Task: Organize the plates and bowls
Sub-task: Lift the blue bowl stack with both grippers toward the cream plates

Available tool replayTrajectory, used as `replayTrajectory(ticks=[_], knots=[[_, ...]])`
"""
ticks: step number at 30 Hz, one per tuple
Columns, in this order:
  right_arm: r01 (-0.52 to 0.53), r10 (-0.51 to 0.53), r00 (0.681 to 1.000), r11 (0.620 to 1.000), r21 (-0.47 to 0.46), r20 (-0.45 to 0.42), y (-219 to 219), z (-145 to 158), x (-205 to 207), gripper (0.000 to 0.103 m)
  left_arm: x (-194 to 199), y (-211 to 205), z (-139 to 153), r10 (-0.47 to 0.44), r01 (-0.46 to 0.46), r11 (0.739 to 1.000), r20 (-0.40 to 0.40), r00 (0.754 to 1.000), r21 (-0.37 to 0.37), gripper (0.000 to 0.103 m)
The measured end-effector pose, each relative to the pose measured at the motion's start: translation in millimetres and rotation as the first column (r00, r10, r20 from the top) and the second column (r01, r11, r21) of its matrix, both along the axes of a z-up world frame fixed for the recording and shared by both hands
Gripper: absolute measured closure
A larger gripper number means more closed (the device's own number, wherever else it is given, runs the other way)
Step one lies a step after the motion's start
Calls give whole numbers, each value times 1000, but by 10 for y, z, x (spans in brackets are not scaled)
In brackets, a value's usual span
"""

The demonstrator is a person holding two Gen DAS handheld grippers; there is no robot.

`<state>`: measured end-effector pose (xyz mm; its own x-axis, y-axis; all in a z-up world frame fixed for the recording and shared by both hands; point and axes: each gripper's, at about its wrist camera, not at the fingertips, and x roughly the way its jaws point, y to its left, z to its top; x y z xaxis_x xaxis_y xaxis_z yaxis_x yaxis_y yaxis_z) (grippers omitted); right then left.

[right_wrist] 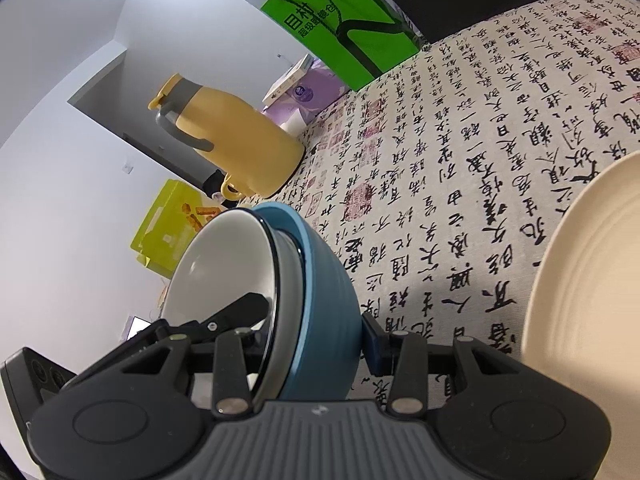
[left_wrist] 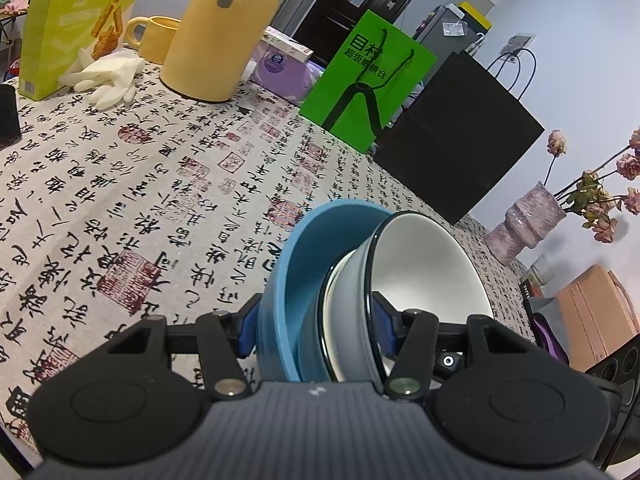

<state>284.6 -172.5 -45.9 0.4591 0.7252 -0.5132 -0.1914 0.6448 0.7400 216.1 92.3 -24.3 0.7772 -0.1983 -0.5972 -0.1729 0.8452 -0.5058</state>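
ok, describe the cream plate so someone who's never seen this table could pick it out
Start from the tablecloth printed with black calligraphy and red seals. In the right wrist view, look at its near right side, right of the nested bowls held in the right gripper. The cream plate lies there: wide, shallow, faintly ringed, the only pale plain dish, unlike the blue bowl.

both tools, left tool (left_wrist: 316,330) and right tool (right_wrist: 316,340), angled downward, jaws clamped

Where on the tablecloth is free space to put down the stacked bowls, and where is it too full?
Free: the wide calligraphy-print tablecloth between the stacked blue and grey bowls and the yellow thermos jug. Crowded: the far edge, with the jug, green paper bag and black paper bag. A cream plate fills the right side.
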Motion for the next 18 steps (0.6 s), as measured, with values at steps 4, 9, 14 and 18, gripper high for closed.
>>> replayTrajectory(ticks=[4,9,14,18], knots=[[5,-5,1000,1000,4,6,-77,15,-19,63,-2,-66,24,-6,6,1000,6,1000,4,48],[15,-15,1000,1000,11,10,-162,24,-37,63,-3,-160,53,-14,14,1000,11,1000,12,48],[25,-25,1000,999,20,11,-252,26,-62,63,-7,-249,79,-23,22,1000,12,1000,20,48],[31,-32,999,999,28,15,-324,33,-94,63,-13,-318,101,-28,28,999,16,999,27,48]])
